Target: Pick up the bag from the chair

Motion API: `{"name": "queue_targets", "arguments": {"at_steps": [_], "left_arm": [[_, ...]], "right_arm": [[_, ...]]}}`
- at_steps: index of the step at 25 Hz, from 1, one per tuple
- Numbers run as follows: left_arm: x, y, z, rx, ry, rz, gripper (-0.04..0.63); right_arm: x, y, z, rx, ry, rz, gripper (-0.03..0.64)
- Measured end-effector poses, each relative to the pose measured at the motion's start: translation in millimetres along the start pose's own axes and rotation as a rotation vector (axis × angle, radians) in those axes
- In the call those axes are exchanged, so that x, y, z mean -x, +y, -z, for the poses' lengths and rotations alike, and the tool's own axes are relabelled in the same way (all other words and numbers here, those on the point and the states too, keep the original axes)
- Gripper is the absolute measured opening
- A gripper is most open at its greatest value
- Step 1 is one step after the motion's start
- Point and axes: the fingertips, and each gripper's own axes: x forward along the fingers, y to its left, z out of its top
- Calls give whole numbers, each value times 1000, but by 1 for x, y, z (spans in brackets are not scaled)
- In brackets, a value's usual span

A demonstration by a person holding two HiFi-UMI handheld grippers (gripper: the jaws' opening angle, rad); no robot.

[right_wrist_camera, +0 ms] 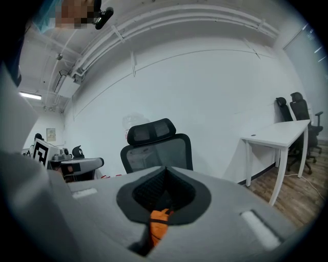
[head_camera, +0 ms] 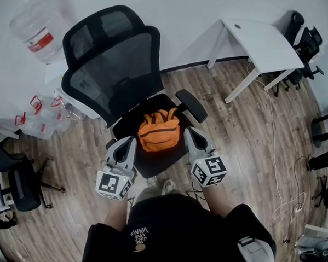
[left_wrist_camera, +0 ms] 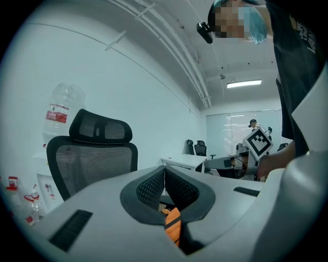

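Nearest the camera, the person's dark-clothed torso fills the bottom of the head view, with a grey gripper held out on each side. The left gripper (head_camera: 128, 141) has its jaws pressed together with nothing between them; in the left gripper view (left_wrist_camera: 164, 170) the two dark ribbed pads meet in a single seam. The right gripper (head_camera: 191, 133) is likewise closed and empty, its pads meeting the same way in the right gripper view (right_wrist_camera: 165, 170).

Just past the tips lies the small orange fabric backpack with dark straps (head_camera: 159, 130), upright on the seat of the black mesh office chair (head_camera: 117, 75). The backpack sits between the two grippers, the left tip just beside its left flank and the right tip just beside its right flank; whether either touches it cannot be told. In each gripper view a sliver of the orange fabric (left_wrist_camera: 173, 225) (right_wrist_camera: 159, 222) shows below the closed pads, beyond them rather than in them.

Farther off, on the wood-plank floor (head_camera: 230, 130), stand a white rectangular table (head_camera: 263, 40) and a large clear plastic water bottle (head_camera: 38, 30).
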Motion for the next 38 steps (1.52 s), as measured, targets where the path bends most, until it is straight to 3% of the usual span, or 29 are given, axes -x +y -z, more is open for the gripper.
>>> {"name": "queue_targets", "arguments": {"at_steps": [13,38], "left_arm": [[-31,39,28,21,29,34,5],[-72,64,108,61,121,90,5]], "right_arm": [[-46,-16,19,9,21,50,-2],[-92,-44,91,-55,81,105,-2]]}}
